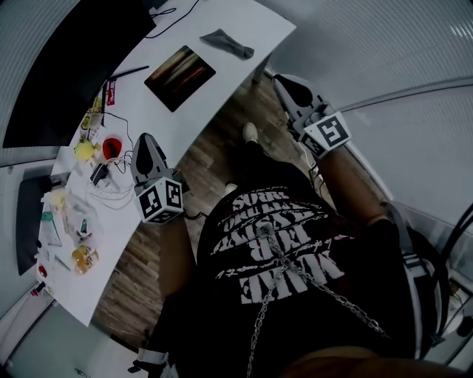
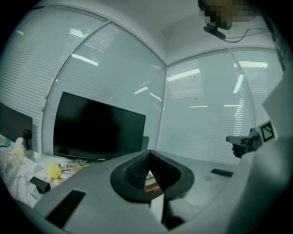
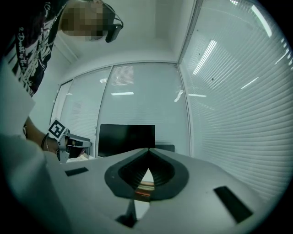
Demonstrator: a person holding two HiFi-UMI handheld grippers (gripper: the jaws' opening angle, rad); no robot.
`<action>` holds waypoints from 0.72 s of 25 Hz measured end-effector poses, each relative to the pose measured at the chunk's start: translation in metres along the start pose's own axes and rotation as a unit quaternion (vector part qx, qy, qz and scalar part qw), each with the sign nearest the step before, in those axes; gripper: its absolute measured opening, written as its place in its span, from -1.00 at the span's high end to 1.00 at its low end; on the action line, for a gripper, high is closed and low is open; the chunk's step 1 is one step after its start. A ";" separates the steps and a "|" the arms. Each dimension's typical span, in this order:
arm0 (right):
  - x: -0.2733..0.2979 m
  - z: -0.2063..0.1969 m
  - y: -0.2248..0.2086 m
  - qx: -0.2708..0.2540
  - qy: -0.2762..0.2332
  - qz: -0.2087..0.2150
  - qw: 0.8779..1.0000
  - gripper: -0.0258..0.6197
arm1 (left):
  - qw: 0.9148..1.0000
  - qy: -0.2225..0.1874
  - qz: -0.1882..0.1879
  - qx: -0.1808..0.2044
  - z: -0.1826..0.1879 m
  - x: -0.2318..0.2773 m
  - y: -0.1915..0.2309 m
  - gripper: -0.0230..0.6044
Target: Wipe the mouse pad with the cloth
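Observation:
In the head view a dark mouse pad with orange streaks lies on the white desk. A crumpled grey cloth rests beyond it, near the desk's far edge, with no gripper touching it. My left gripper hovers at the desk's near edge, short of the pad, its jaws shut and empty. My right gripper hangs off the desk over the floor, to the right of the pad, also shut and empty. In the left gripper view the left gripper has its tips together. The right gripper looks the same in its own view.
A black monitor stands along the desk's left side. Clutter fills the near left of the desk: a yellow ball, a red object, cables and packets. Wooden floor and the person's legs lie between the grippers. Blind-covered glass walls surround the room.

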State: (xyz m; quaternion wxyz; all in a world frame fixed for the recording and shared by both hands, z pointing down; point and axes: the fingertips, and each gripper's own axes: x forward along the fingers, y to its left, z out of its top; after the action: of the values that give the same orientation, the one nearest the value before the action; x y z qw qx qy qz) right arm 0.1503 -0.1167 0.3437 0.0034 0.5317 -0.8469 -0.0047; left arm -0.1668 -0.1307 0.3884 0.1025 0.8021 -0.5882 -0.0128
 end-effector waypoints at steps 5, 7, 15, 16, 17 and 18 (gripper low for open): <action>0.046 -0.001 -0.041 -0.005 -0.008 0.026 1.000 0.94 | 1.000 0.006 0.000 0.001 0.008 0.061 -0.010 0.91; 0.063 -0.002 -0.056 0.003 -0.009 0.030 0.999 0.94 | 1.000 0.008 0.002 0.005 0.013 0.083 -0.014 0.91; 0.130 -0.010 -0.118 0.022 0.032 0.048 0.998 0.94 | 0.999 0.031 0.036 -0.008 0.010 0.162 -0.015 0.91; 0.140 -0.013 -0.127 0.025 0.041 0.057 0.997 0.94 | 0.998 0.038 0.042 -0.012 0.007 0.173 -0.015 0.91; 0.150 -0.017 -0.134 0.026 0.049 0.069 0.996 0.94 | 0.998 0.043 0.047 -0.016 0.004 0.184 -0.016 0.91; 0.160 -0.022 -0.141 0.027 0.056 0.083 0.995 0.94 | 0.997 0.045 0.052 -0.020 0.002 0.194 -0.017 0.91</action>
State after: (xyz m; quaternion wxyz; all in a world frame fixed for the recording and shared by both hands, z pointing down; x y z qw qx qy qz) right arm 0.2080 -0.3225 0.3641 0.0367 0.4591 -0.8863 0.0486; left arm -0.0909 -0.3100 0.4029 0.1450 0.7683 -0.6232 0.0169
